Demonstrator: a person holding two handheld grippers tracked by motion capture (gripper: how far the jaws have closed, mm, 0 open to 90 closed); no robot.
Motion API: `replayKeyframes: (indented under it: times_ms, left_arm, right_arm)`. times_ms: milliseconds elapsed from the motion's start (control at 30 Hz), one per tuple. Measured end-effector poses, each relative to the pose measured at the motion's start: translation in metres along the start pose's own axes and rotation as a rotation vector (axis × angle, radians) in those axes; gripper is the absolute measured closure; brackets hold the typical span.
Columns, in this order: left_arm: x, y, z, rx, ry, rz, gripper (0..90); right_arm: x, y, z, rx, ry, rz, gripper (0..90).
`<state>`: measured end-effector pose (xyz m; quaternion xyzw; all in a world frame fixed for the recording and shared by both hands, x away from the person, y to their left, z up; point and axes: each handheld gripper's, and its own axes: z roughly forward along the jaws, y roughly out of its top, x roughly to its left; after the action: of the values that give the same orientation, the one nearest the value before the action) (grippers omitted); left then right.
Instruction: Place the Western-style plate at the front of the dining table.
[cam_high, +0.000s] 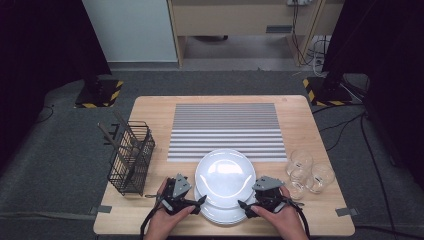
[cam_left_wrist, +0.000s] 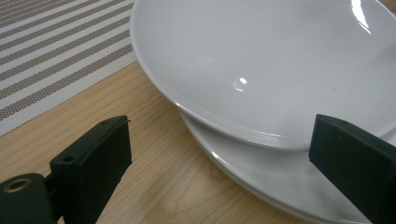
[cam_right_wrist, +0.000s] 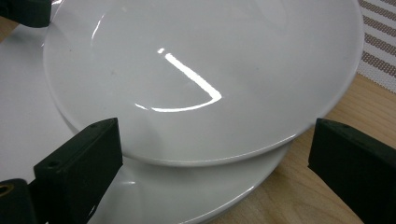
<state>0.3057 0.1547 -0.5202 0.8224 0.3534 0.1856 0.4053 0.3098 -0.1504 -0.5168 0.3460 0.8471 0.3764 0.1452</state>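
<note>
Flanking a stack of white plates at the near edge of the wooden table (cam_high: 150, 107): both grippers, one each side. Top plate (cam_high: 225, 177) sits shifted toward the far side of the lower plates (cam_high: 220, 214), so the stack shows a near crescent of the plates beneath. How many plates lie below cannot be told.

Left gripper (cam_high: 200, 201) at the stack's left rim, held in the person's left hand (cam_high: 162, 222). In the left gripper view its jaws stand wide apart, gripping nothing; one is over bare wood, the other over the lower plates' rim, with the top plate's edge between them.

Right gripper (cam_high: 241, 204) at the stack's right rim, in the right hand (cam_high: 282, 220). In the right gripper view its jaws are likewise spread wide and empty, the top plate's near edge lying between them, raised above the lower plates.

Striped placemat (cam_high: 225, 131) just beyond the plates; top plate's far rim overlaps its near edge. Black wire cutlery basket (cam_high: 132, 157) stands at the table's left edge, utensil handles leaning out. Cluster of clear drinking glasses (cam_high: 307, 172) to the right of the plates, near the right gripper.
</note>
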Motion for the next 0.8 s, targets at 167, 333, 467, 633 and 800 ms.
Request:
replayKeyframes:
  times_ms: [167, 333, 467, 633, 800]
  left_arm:
    - [-0.003, 0.001, 0.001, 0.005, -0.001, 0.018, 5.7]
    - [0.0, 0.002, 0.004, 0.003, 0.013, 0.006, 5.5]
    - [0.002, 0.003, 0.007, 0.002, 0.017, 0.003, 7.7]
    - [0.002, 0.003, 0.008, 0.005, 0.016, 0.004, 8.0]
    - [0.003, 0.004, 0.01, 0.01, 0.012, 0.002, 7.2]
  right_arm:
    - [-0.001, 0.001, 0.001, 0.0, 0.0, 0.007, 2.6]
    - [-0.005, 0.002, 0.004, -0.005, -0.008, 0.012, 3.6]
    - [-0.007, 0.002, 0.004, -0.012, -0.013, 0.018, 4.7]
    - [-0.01, 0.004, 0.006, -0.016, -0.002, 0.04, 3.5]
    - [-0.012, 0.006, 0.009, -0.037, -0.036, 0.047, 6.7]
